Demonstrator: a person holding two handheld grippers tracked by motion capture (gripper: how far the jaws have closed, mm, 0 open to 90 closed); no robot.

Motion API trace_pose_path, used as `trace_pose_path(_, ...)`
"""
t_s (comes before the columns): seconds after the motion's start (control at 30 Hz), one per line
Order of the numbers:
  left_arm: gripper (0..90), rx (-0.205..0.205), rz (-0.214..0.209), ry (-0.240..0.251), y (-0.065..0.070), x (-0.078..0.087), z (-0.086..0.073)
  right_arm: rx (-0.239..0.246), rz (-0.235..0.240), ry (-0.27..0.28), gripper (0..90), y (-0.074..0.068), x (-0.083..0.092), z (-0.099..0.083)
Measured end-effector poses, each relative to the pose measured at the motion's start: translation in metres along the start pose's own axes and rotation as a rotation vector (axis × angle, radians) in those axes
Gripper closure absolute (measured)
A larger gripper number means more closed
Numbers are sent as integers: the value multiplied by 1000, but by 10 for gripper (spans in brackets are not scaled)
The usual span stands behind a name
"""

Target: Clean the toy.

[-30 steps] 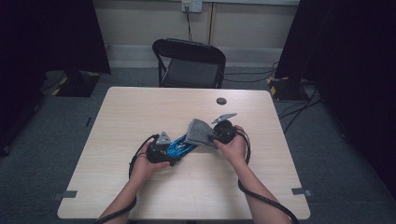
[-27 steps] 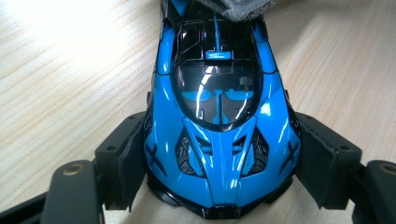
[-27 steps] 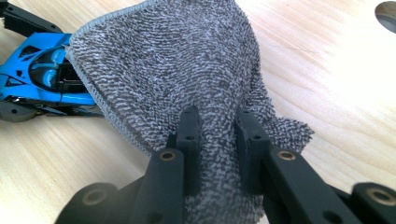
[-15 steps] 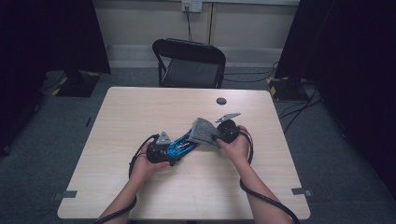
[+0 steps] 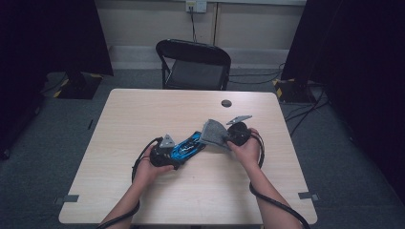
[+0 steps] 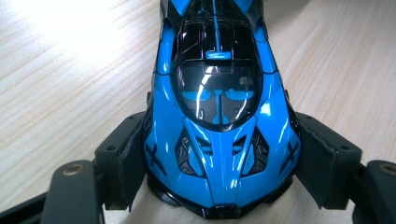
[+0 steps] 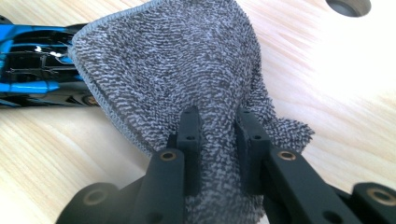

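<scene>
High view places the blue toy car [image 5: 187, 145] near the middle of the table [image 5: 143, 109], lying at a slant with one end toward your left hand and the other under the grey cloth [image 5: 213, 134]. The work in hand reads as wiping the car's body with that cloth.

1. Hold the car steady. The left gripper [image 6: 219, 163] clamps the car [image 6: 219, 121] at one end, one pad against each flank, jaws wide to span the body. Maintain this clamp without squeezing harder; the glossy shell looks slippery and could twist out if pressed unevenly.

2. Keep the cloth secure. The right gripper [image 7: 217, 140] is clenched tight on a bunched fold of the cloth [image 7: 177, 60], and the free part drapes toward the car [image 7: 37, 65]. Wipe with the loose spread of cloth, not with the jaw tips, to avoid scratching the paint.

3. Stroke along the car's length, from its far end toward the left gripper, with light downward pressure. Sideways strokes would likely pivot the car in the clamp.

4. Keep the trailing cables clear of the stroke path. The round hole [image 5: 226, 103] in the table's far right part lies well apart and needs no attention.
</scene>
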State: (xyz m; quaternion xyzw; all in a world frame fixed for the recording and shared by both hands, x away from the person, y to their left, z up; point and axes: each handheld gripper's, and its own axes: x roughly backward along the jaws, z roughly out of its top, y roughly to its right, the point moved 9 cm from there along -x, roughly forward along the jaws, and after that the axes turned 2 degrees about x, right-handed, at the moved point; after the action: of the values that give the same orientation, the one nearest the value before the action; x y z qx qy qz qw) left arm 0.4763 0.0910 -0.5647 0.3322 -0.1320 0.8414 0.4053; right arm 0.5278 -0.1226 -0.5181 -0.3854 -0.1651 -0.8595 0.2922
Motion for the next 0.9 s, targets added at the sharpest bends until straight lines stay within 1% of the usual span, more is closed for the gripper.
trace_pose_path(0.2, 253, 1, -2, 0, 0, 0, 0, -18, -8, -3, 746, 9, 4, -7)
trace_pose_path(0.4, 253, 1, -3, 0, 0, 0, 0, -18, -23, 0, 746, 18, 10, -16)
trace_pose_path(0.6, 253, -3, 1, -1, 0, 0, 0, -58, -21, 18, 746, 27, 20, -29)
trace_pose_path(0.7, 252, 1, -3, 0, 0, 0, 0, -50, -17, 26, 746, 26, 25, -31)
trace_pose_path(0.73, 253, -3, 2, -1, 0, 0, 0, -42, -18, 26, 746, 25, 27, -32)
trace_pose_path(0.8, 253, 1, -3, -1, 0, 0, 0, -24, -15, 33, 746, 21, 30, -34)
trace_pose_path(0.9, 252, 2, -4, -1, 0, 0, 0, -21, 10, 48, 746, 15, 36, -38)
